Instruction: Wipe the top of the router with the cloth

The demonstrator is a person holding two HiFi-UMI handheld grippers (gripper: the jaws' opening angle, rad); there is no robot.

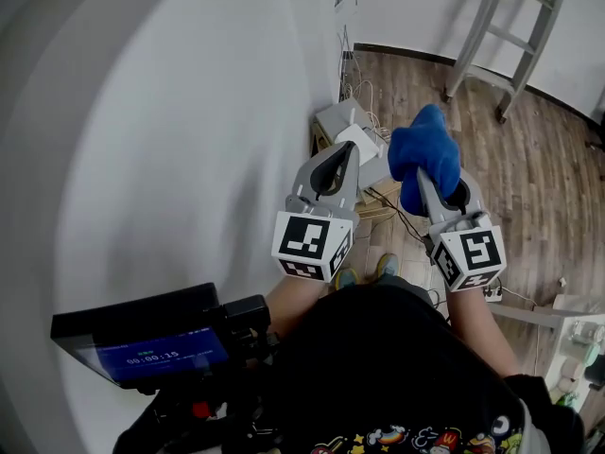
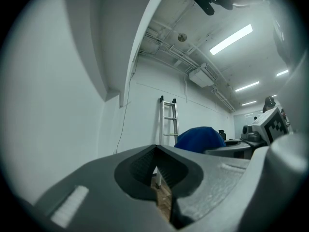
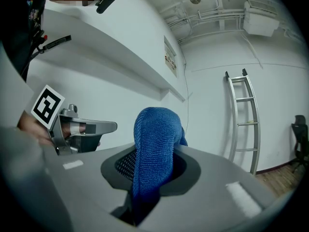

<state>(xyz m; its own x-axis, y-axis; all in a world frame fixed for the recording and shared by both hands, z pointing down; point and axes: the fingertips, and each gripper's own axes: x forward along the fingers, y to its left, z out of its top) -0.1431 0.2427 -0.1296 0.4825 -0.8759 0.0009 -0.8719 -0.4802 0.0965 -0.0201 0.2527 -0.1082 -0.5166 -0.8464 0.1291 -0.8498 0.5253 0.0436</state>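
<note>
My right gripper [image 1: 423, 180] is shut on a blue cloth [image 1: 424, 152], which bunches up above its jaws. In the right gripper view the cloth [image 3: 155, 146] hangs out from between the closed jaws. My left gripper [image 1: 344, 151] is shut with nothing in it; its jaws meet tip to tip [image 2: 155, 170]. Both are held up side by side, well above the floor. Below and beyond the left gripper's tips, a white boxy device, apparently the router [image 1: 359, 142], sits low by the wall with a pale box [image 1: 337, 118] behind it.
A curved white wall [image 1: 170, 130] fills the left. Cables [image 1: 359, 88] run down the wall to the router, and a power strip [image 1: 492, 293] lies on the wooden floor [image 1: 529, 178]. A metal ladder [image 1: 510, 26] stands at the back right. A screen unit [image 1: 142, 348] is near my body.
</note>
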